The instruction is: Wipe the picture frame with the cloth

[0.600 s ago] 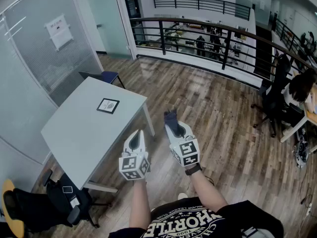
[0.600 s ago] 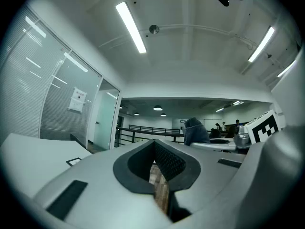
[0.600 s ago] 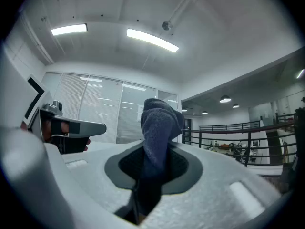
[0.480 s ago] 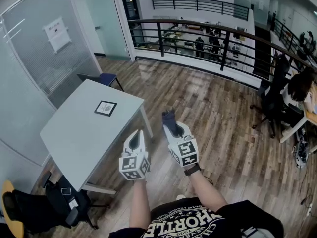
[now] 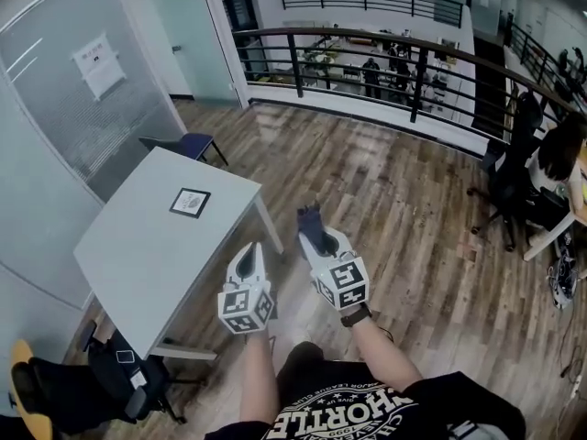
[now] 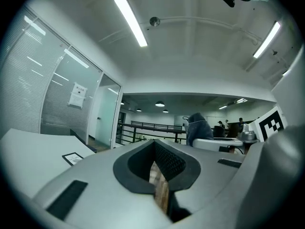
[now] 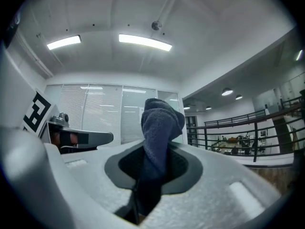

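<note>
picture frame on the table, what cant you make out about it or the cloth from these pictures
- Picture frame: too small in the head view, and a sliver at the left gripper view's edge, so neither its image nor any dust can be told.
- Cloth: its lower part is hidden between the jaws of the right claw, which is shut on it, so its full size is unclear.

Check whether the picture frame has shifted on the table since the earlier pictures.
No. The picture frame lies in the same spot on the table, near its far corner. Only the camera's view drifted slightly.
</note>
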`<state>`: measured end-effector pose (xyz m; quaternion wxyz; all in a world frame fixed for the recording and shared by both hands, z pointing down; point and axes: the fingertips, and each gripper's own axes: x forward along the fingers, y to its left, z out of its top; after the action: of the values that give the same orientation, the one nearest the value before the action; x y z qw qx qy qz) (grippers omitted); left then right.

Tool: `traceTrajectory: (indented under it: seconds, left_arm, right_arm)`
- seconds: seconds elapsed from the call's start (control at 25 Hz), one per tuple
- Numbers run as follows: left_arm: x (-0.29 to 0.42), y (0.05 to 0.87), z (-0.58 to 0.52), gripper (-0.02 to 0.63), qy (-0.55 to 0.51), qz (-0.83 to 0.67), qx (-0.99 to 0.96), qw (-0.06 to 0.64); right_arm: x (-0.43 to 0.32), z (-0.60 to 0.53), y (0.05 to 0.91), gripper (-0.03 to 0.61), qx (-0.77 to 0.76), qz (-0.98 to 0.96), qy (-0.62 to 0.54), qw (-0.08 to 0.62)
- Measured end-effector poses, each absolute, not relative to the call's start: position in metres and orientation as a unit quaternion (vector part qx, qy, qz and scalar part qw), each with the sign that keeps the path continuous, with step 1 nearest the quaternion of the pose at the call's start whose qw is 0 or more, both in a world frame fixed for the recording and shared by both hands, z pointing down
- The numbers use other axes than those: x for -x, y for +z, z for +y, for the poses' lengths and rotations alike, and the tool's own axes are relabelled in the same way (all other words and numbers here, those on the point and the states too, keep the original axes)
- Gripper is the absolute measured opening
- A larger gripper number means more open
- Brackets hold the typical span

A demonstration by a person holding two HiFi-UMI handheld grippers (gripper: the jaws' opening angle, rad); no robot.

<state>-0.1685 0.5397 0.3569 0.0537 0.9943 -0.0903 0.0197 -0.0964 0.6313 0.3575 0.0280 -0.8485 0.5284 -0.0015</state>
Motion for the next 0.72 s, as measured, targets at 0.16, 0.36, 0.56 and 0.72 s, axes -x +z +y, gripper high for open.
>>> traceTrajectory:
  seconds: [0.16,0.36,0.56,0.72]
  left_arm:
    - [0.14,0.366,0.516,0.006,0.023,-0.097,-0.994,0.05]
    - [0.1,0.384,0.469,0.006,0.022,-0.104,-0.993,0.044]
    - [0.063,0.408,0.372,0.006,0.021,-0.137,-0.988,0.07]
    - [0.036,0.404,0.278,0.006,0.021,-0.174,-0.982,0.077]
  right_arm:
    - [0.069,0.609,0.368,0.074,0.848,0.529,-0.01,0.029]
    - [0.026,0.555,0.389,0.074,0.841,0.539,-0.025,0.027]
    - [-0.001,0.451,0.416,0.074,0.816,0.576,-0.045,0.006]
    - [-0.027,0.343,0.416,0.074,0.785,0.617,-0.057,-0.003]
